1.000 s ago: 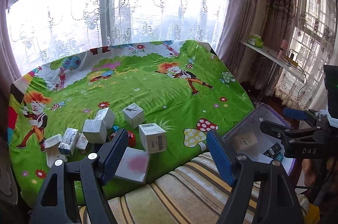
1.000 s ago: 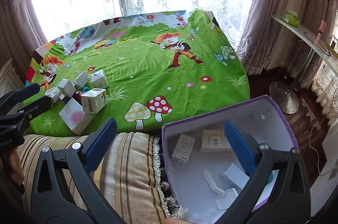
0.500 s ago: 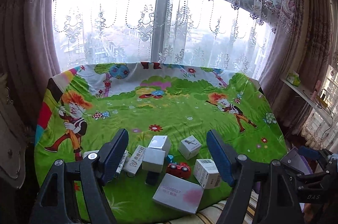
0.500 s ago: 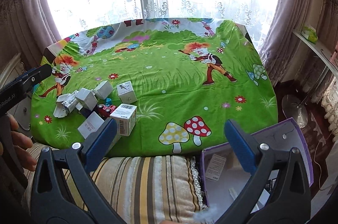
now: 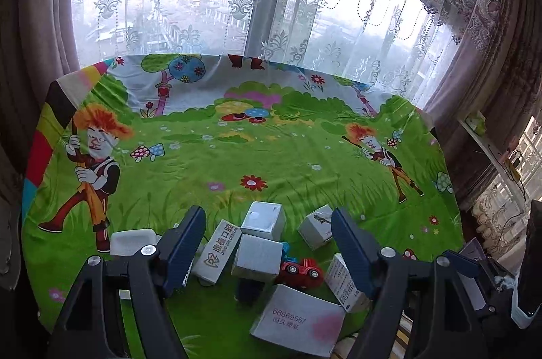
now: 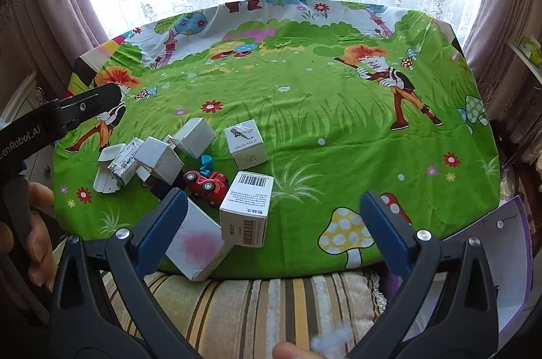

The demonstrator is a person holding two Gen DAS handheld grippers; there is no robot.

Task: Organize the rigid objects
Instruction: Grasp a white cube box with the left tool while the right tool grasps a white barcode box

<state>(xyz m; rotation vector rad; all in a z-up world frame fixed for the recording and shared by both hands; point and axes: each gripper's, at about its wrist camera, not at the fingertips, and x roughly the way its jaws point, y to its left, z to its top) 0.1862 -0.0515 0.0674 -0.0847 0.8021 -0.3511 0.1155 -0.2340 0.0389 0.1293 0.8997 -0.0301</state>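
Left wrist: box (image 5: pixel 220 252) "DING ZHI DENTAL", flat box (image 5: pixel 298 321) "68669557"

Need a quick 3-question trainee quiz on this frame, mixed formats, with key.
1. True or false: the left gripper holds a box.
2. The red toy car lies: A) inside the purple box B) among the white boxes on the green sheet C) on the striped cushion.
3. Fill in: the box with the pink smudge overhangs the sheet's ____ edge.

Key: 1 false, its jaws stand open and empty; 2 B; 3 near.
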